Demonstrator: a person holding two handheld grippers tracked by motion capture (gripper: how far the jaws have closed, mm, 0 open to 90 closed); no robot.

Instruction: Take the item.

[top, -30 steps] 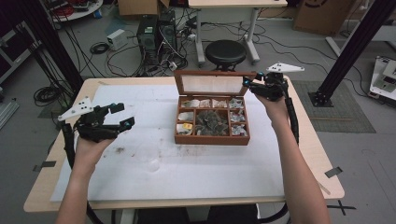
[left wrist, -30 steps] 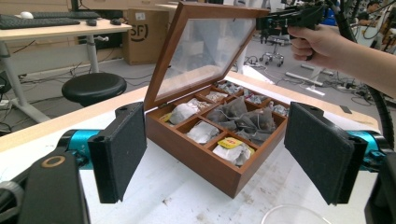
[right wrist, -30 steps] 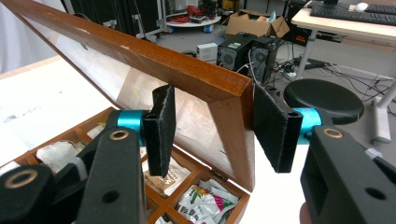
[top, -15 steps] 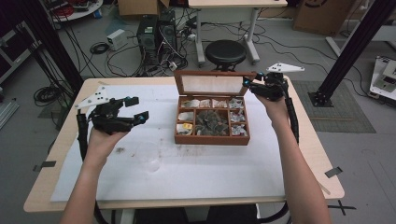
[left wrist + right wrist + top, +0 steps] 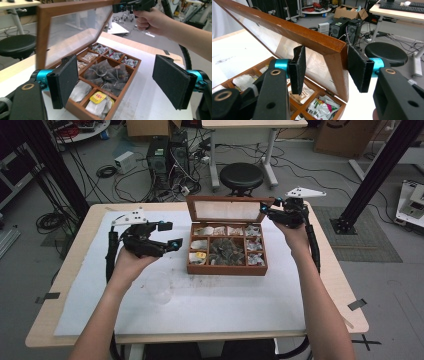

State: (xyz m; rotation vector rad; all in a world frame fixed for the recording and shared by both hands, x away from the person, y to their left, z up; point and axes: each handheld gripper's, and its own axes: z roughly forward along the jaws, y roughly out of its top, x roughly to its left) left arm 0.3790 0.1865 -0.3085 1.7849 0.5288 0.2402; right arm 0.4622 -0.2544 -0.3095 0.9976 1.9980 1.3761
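lid propped, left reaching for the tea

the right hand-held gripper (image 5: 324, 66) is straddling the corner of the box's glass lid (image 5: 294, 32), jaws either side of the wooden frame; whether they are actually pinching it i cannot tell. the box (image 5: 227, 269) is sitting mid-worktop (image 5: 210, 310) on white paper, lid raised. the left hand-held gripper (image 5: 122, 82) is hanging wide open and empty just left of the box, facing the tea bags (image 5: 106, 73). judged risks: the lid slipping off the pads and dropping on the left jaws, or a wide jaw catching the box wall and shoving it.
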